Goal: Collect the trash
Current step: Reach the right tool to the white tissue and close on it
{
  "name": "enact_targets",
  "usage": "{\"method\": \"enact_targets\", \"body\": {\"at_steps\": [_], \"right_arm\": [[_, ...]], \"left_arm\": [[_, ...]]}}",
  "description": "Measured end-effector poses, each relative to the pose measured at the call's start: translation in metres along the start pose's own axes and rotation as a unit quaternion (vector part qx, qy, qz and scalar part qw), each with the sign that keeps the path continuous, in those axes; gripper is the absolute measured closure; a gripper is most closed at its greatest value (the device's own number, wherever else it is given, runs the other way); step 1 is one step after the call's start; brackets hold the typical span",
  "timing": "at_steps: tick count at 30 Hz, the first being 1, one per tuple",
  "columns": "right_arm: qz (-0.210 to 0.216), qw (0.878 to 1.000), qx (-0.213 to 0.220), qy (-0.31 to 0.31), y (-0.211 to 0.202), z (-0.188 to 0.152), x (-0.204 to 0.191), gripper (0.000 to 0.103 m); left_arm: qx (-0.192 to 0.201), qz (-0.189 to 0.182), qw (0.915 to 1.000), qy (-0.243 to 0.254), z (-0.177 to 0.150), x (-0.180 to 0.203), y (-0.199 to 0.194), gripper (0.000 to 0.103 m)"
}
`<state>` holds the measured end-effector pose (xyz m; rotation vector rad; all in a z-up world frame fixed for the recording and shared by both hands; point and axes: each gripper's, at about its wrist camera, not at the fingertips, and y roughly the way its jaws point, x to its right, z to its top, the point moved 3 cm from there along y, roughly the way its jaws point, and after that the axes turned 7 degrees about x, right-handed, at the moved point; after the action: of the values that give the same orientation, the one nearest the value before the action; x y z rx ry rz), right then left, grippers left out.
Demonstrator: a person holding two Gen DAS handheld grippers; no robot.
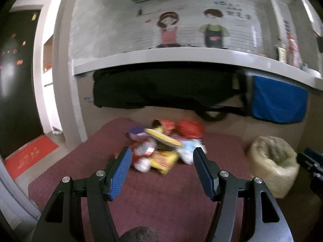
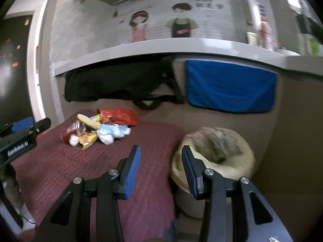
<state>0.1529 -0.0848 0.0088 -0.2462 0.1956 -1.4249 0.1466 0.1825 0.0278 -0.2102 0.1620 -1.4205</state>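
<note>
Maroon woven cloth [image 2: 105, 165] covers the low bench that carries the litter; its ribbed weave shows in both wrist views. Behind it a pale counter slab [image 1: 181, 57] runs across the room, and above that a light wall bears a cartoon sticker of two figures [image 1: 189, 28]. Under the slab lie a black bag [image 2: 121, 82] and, to its right, a blue fabric panel [image 2: 230, 84]. At the far left stands a dark door [image 1: 14, 70] with small coloured stickers, and a red mat [image 1: 30, 157] lies on the floor before it.

On the far part of the cloth sits the trash pile [image 2: 99, 127]: a red wrapper, a yellow packet, white crumpled pieces, a light blue one and a shiny can end, all touching or overlapping. The pile's long axis runs roughly from lower left to upper right in the right wrist view; a flat yellow-rimmed piece [image 2: 88, 121] lies tilted on top, its length slanting from upper left to lower right. Blur hides finer detail.

Just beside the bench's right edge stands a bin lined with a cream bag [image 2: 214, 157], mouth upward.

Left tongs [image 1: 162, 157] are spread with nothing between the blue pads, aimed at the pile. Right tongs [image 2: 160, 156] are also spread and empty, pointing at the gap between cloth and bin.
</note>
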Motion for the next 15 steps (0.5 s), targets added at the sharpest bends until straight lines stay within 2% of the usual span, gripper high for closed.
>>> {"method": "enact_targets", "body": {"at_steps": [4, 8, 11, 14, 15], "right_arm": [[0.02, 1.0, -0.014, -0.014, 0.04, 0.01, -0.021, 0.063], [0.047, 0.998, -0.046, -0.026, 0.081, 0.015, -0.046, 0.063], [0.066, 0.995, -0.066, -0.029, 0.104, 0.016, -0.065, 0.063], [0.071, 0.993, -0.079, -0.041, 0.125, 0.014, -0.084, 0.064], [0.074, 0.993, -0.084, -0.039, 0.13, 0.013, -0.087, 0.064]], "left_arm": [[-0.044, -0.017, 0.9985, -0.028, 0.0, -0.054, 0.05, 0.039], [-0.078, -0.018, 0.995, -0.059, -0.001, -0.091, 0.084, 0.039], [-0.105, -0.064, 0.9894, -0.077, -0.007, -0.101, 0.101, 0.039], [-0.122, -0.119, 0.9841, -0.049, -0.019, -0.095, 0.117, 0.039], [-0.129, -0.124, 0.9832, -0.039, -0.023, -0.093, 0.121, 0.039]]}}
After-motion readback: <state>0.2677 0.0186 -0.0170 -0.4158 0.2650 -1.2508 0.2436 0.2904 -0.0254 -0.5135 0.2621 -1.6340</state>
